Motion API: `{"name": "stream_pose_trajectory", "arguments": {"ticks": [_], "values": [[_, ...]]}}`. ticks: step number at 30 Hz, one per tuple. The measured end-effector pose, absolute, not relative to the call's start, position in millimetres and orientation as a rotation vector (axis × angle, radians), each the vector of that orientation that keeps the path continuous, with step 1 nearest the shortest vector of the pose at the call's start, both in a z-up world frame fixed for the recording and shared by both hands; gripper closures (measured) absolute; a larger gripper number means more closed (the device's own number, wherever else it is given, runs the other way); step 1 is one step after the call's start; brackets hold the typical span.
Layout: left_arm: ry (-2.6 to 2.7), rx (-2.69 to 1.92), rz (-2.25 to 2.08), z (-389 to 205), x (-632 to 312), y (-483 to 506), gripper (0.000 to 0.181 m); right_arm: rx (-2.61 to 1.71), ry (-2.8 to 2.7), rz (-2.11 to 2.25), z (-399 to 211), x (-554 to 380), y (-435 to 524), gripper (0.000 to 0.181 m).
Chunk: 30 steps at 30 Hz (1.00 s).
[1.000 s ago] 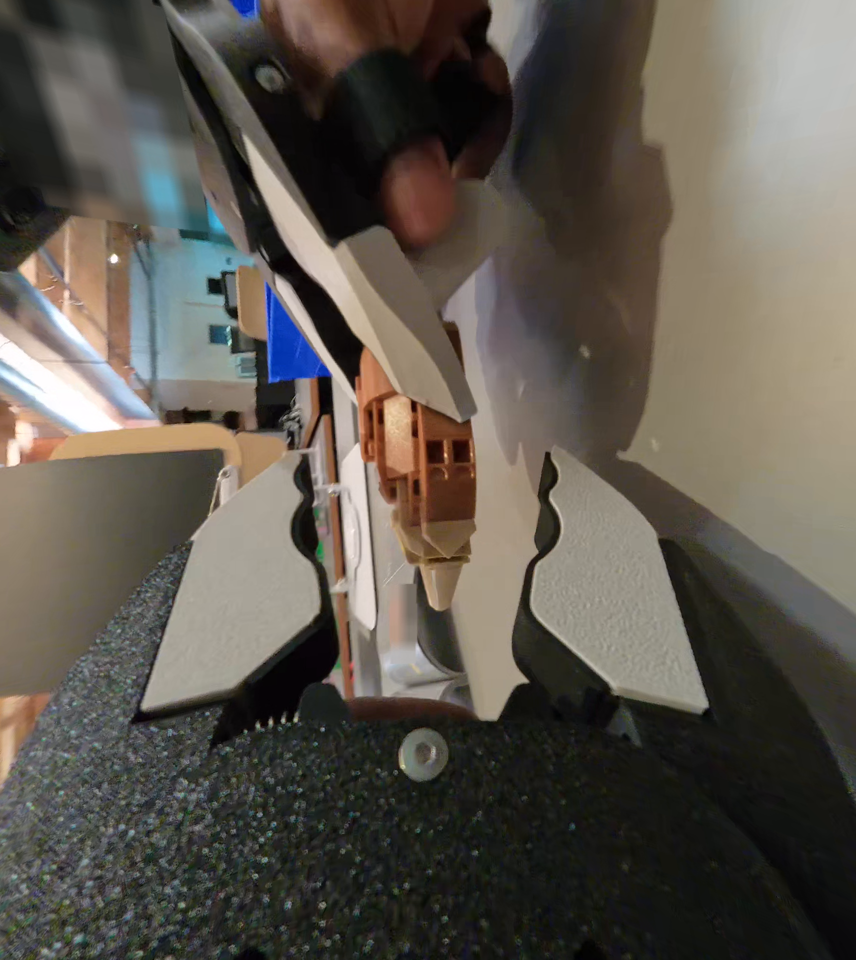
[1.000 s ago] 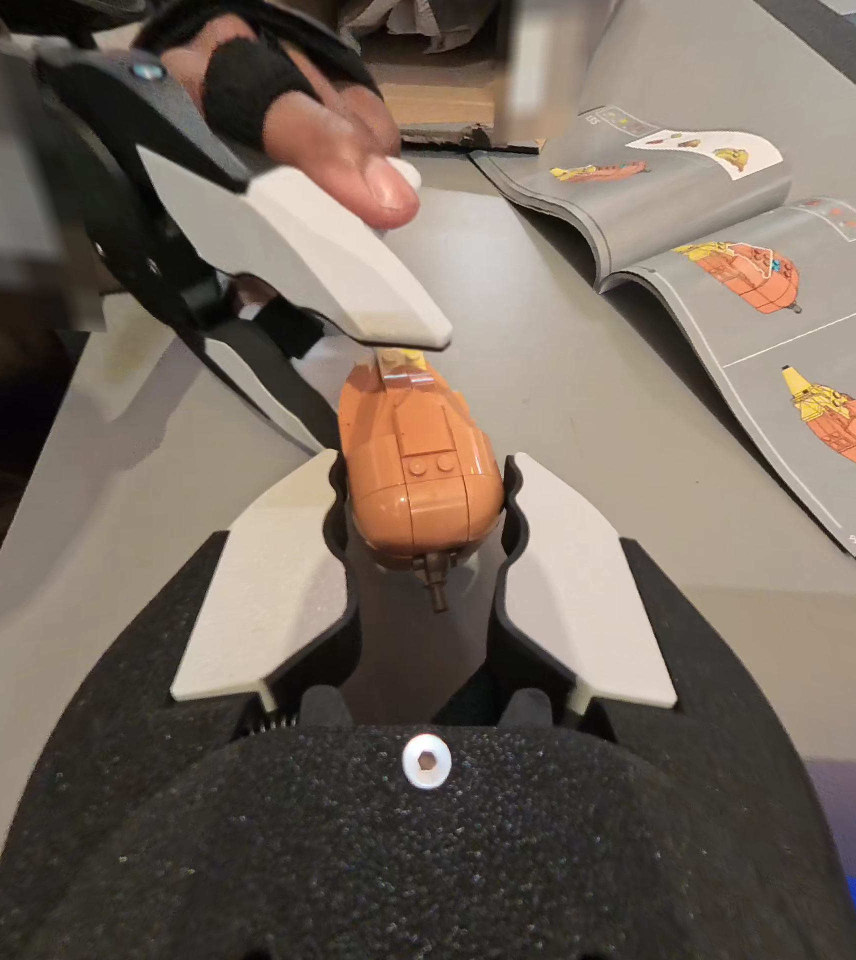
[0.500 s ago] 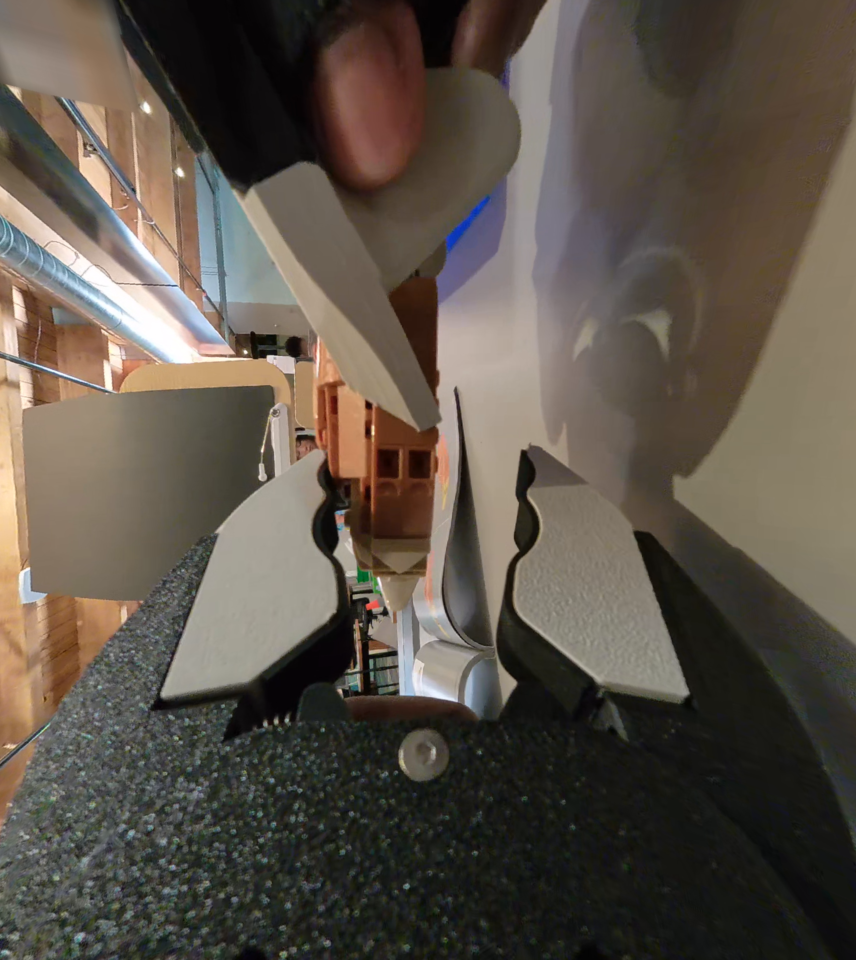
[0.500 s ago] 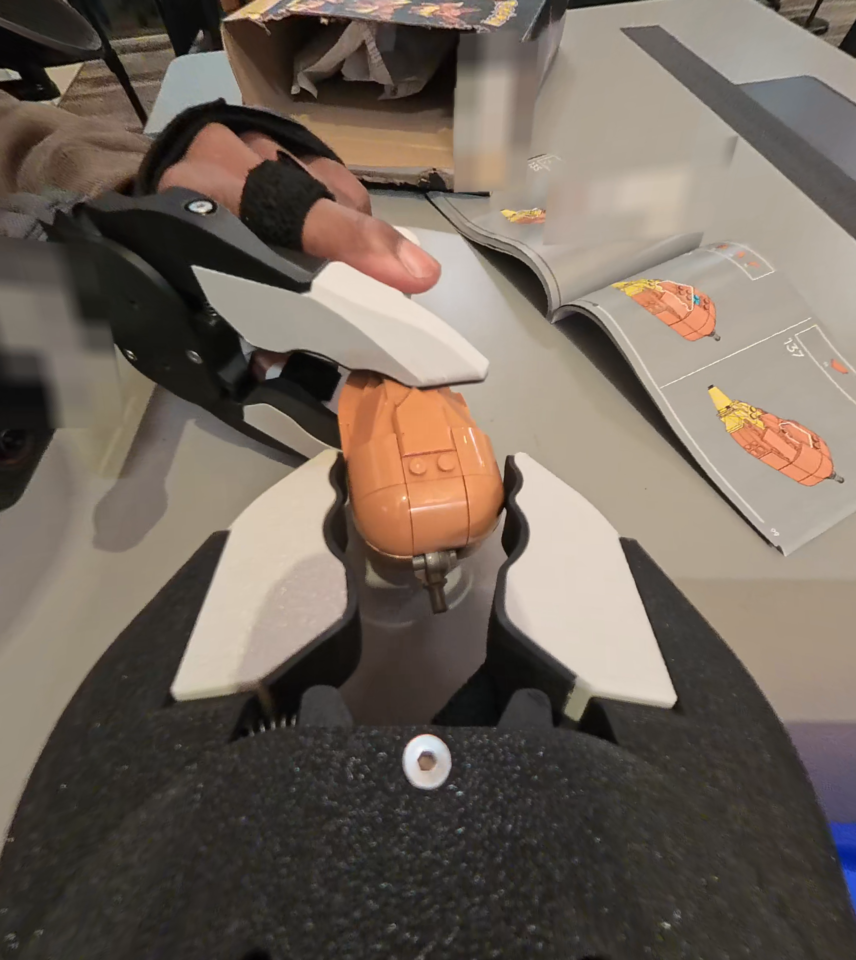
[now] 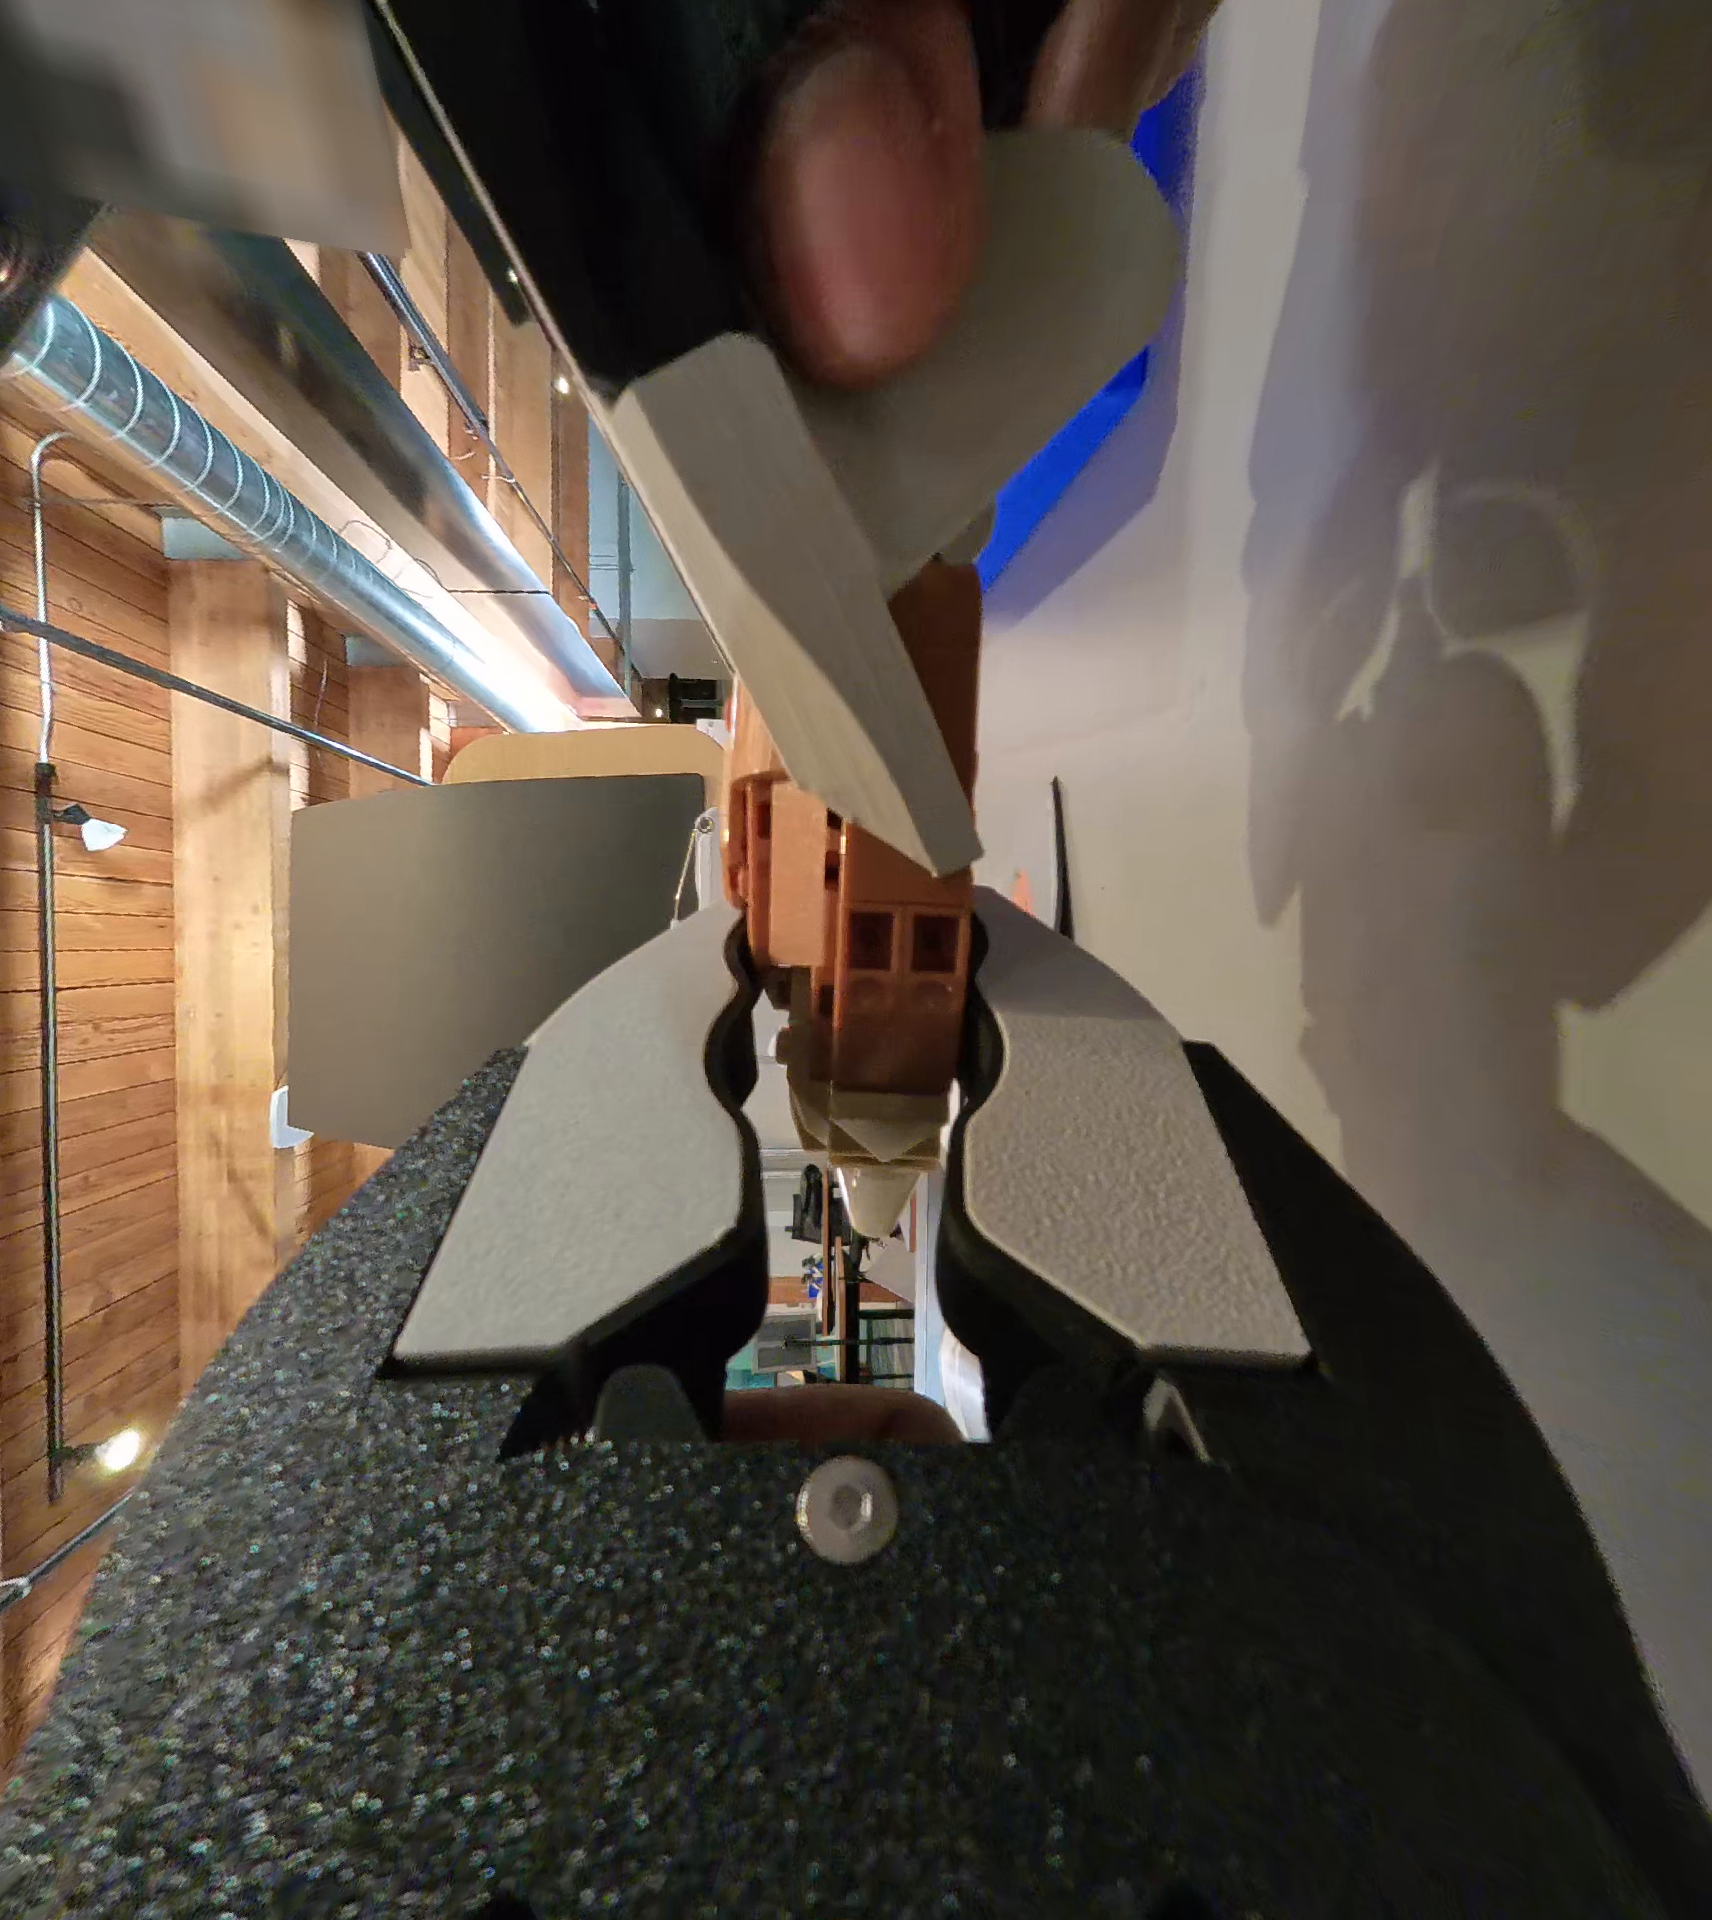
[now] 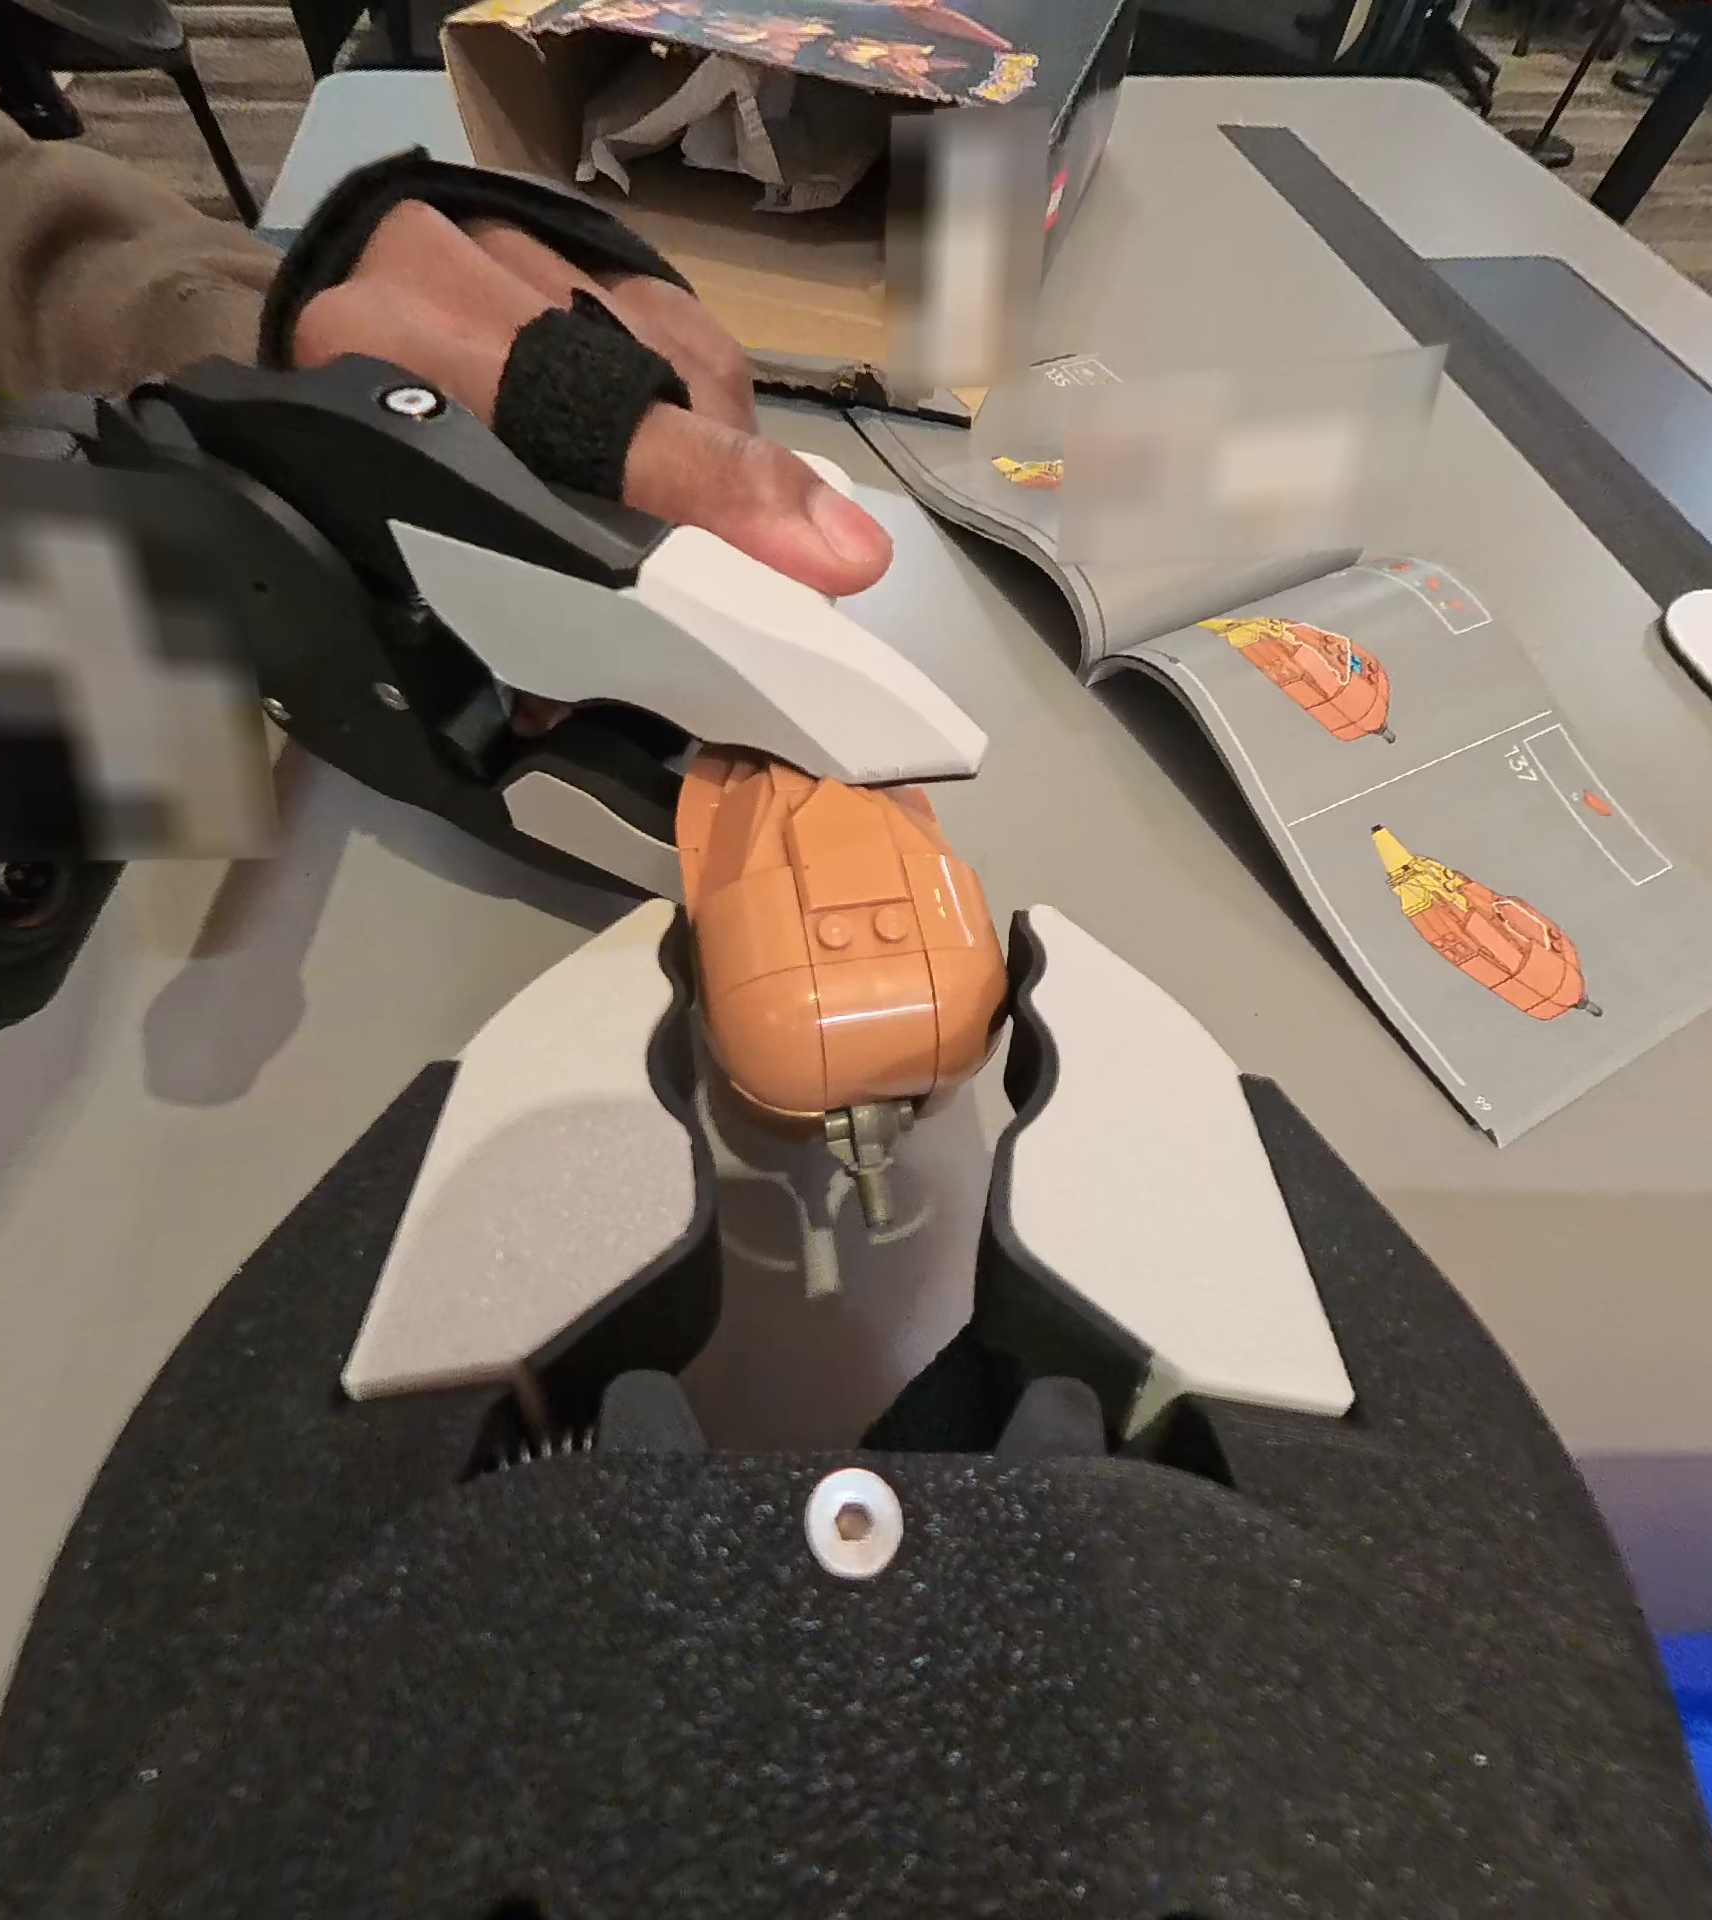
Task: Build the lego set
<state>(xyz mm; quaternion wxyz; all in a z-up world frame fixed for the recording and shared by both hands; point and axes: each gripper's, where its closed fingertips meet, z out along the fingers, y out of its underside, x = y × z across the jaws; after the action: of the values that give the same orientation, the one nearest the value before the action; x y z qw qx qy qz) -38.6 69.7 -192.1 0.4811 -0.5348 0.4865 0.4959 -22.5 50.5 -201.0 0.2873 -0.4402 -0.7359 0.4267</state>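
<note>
Rounded orange lego model (image 6: 836,961) with tan tip and grey rear peg, pinched by right gripper (image 6: 839,971) and left gripper (image 5: 857,961), instruction booklet (image 6: 1434,790) at 2 o'clock

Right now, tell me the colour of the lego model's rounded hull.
Orange; clearest in the right wrist view.

Left claw (image 5: 857,997): rolled sideways, fingers clamped on the orange model (image 6: 836,956). Right claw (image 6: 841,997): level, likewise clamped. Strapped hand (image 6: 519,343) rested atop left claw.
</note>
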Motion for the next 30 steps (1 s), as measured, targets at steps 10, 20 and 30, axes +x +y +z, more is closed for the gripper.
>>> {"name": "stream_pose_trajectory", "arguments": {"ticks": [10,20,30], "values": [[1.150,-1.300,1.171,-188,-39,73,0.146,-1.152,-1.927,1.162,-193,-25,51,0.123],[1.127,-1.365,1.106,-188,-49,74,0.146,-0.654,-1.839,0.884,-171,-15,67,0.106],[1.112,-1.414,1.096,-185,-55,71,0.146,-0.249,-1.771,0.421,-181,-21,56,0.093]]}}
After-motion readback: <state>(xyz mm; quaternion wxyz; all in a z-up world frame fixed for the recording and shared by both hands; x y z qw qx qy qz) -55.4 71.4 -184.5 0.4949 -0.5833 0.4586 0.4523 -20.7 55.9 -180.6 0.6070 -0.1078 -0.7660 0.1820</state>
